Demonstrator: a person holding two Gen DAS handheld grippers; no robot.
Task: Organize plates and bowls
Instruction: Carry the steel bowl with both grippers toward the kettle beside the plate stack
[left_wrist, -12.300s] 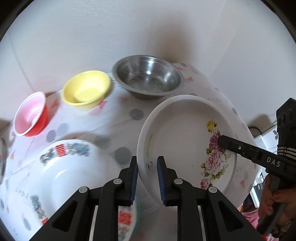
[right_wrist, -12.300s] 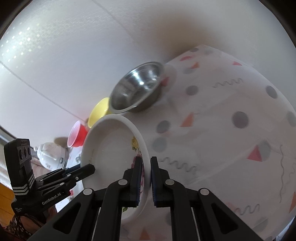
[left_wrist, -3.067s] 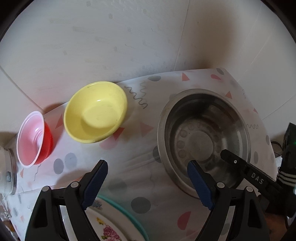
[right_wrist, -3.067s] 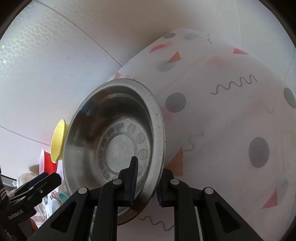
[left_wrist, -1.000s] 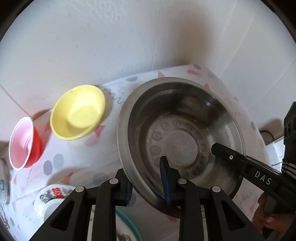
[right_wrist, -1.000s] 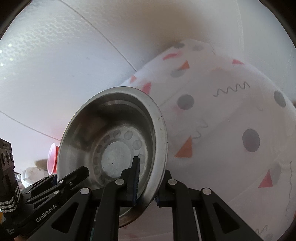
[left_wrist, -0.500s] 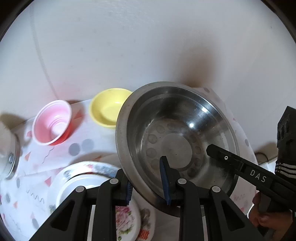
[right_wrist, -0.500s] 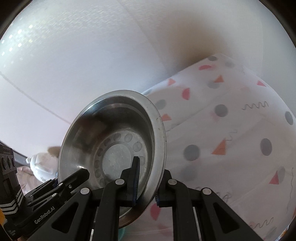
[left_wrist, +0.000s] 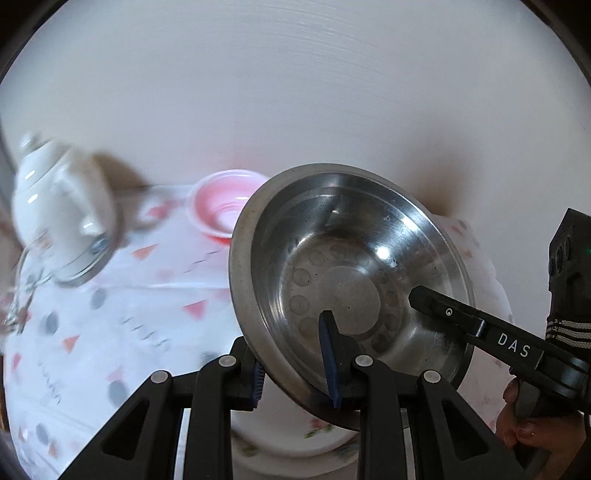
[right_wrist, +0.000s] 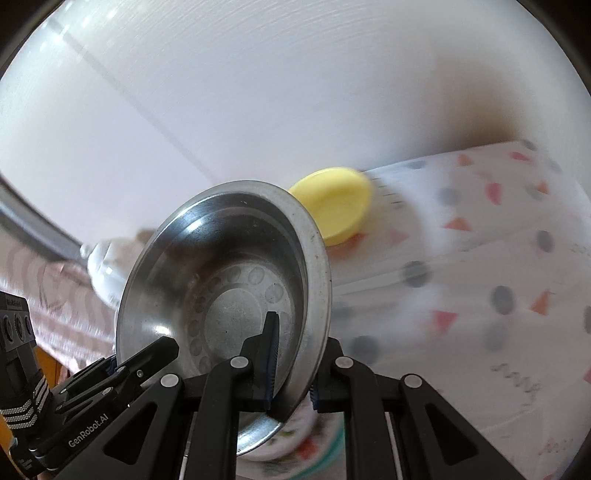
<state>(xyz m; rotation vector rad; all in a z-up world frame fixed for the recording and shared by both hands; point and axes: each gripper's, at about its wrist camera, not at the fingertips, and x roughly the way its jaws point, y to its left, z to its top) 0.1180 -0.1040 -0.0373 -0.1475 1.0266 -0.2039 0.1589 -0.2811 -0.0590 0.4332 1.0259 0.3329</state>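
A steel bowl (left_wrist: 351, 273) is held in the air, tilted, by both grippers. My left gripper (left_wrist: 295, 354) is shut on its near rim. My right gripper (right_wrist: 291, 365) is shut on the rim at the other side; it also shows in the left wrist view (left_wrist: 436, 306). The bowl fills the middle of the right wrist view (right_wrist: 221, 288). Under it lies a white floral plate (left_wrist: 295, 439) on the stack, its edge also in the right wrist view (right_wrist: 295, 439). A yellow bowl (right_wrist: 336, 206) and a pink-red bowl (left_wrist: 225, 210) stand on the table near the wall.
A white teapot-like vessel on a glass jar (left_wrist: 62, 206) stands at the left of the patterned tablecloth (left_wrist: 122, 317). The white wall (left_wrist: 295, 92) is close behind. The left gripper's body shows at lower left in the right wrist view (right_wrist: 92, 398).
Both grippers have carried the steel bowl leftward and back over the plate stack. The views have swung left; the yellow bowl has left the left wrist view and the white vessel has come in.
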